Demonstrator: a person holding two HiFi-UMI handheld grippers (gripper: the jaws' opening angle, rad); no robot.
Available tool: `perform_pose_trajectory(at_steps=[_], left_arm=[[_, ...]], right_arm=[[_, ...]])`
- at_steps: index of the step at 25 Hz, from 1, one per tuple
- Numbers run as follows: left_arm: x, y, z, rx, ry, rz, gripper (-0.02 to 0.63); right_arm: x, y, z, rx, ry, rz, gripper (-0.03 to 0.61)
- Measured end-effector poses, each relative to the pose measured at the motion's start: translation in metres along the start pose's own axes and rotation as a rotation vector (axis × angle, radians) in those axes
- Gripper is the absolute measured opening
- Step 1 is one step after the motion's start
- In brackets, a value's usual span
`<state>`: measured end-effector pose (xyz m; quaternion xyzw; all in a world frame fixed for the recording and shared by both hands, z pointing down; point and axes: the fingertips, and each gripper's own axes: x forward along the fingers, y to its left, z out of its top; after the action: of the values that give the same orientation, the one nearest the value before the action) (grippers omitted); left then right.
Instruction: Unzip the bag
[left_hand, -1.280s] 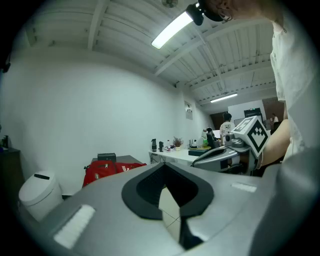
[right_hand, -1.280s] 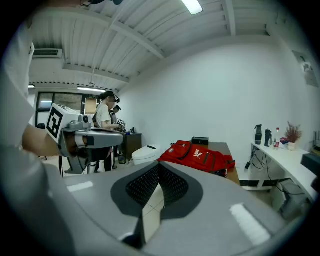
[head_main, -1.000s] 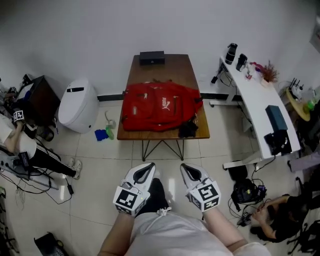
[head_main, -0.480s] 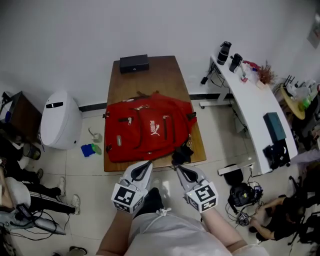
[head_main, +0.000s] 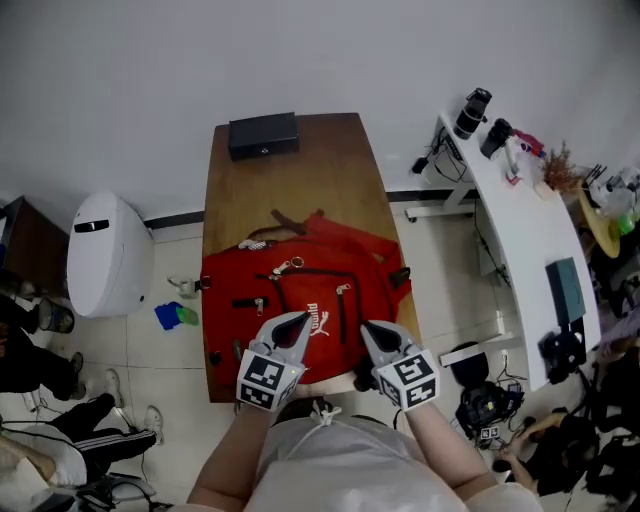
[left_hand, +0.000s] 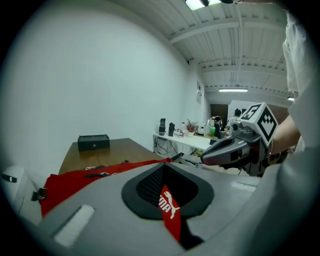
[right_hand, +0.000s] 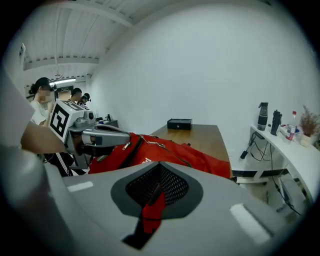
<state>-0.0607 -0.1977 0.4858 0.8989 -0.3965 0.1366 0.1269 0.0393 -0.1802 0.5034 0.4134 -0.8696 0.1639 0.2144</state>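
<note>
The red backpack (head_main: 300, 290) lies flat on the wooden table (head_main: 300, 170), front side up, so its zipper pulls (head_main: 287, 266) are easy to reach. The left gripper (head_main: 293, 324) and right gripper (head_main: 376, 336) hover by its near edge. Both are pinched closed and empty, probably because no pull is picked yet.

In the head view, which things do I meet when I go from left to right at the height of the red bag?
White rounded appliance → blue and green item on the floor → red backpack on the wooden table → white desk.
</note>
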Motion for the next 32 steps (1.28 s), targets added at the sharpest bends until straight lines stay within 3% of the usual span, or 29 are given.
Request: perform_pose_trajectory(at_steps=[8,17,27,30,32], left_arm=[[0.063,0.019,-0.011,-0.040,0.111,-0.020,0.006],[0.095,0.024,-0.028,-0.109,0.232,0.017,0.006],[0.098,0.026,-0.032,-0.176,0.255,-0.002,0.006],[0.097,0.026,-0.031,-0.199,0.249,-0.018,0.006],[0.097,0.026,-0.030,-0.203,0.252,-0.019,0.006]], right_arm=[[0.054,-0.035,-0.004,0.002,0.134,0.098,0.008],[0.096,-0.044,-0.019,-0.044,0.228,0.274,0.145],[0.137,-0.056,-0.044,0.213,0.321,0.364,0.266],[0.139,-0.054,-0.043,0.278,0.327,0.395,0.268],[0.138,-0.048,-0.039,0.292,0.328,0.422,0.220]])
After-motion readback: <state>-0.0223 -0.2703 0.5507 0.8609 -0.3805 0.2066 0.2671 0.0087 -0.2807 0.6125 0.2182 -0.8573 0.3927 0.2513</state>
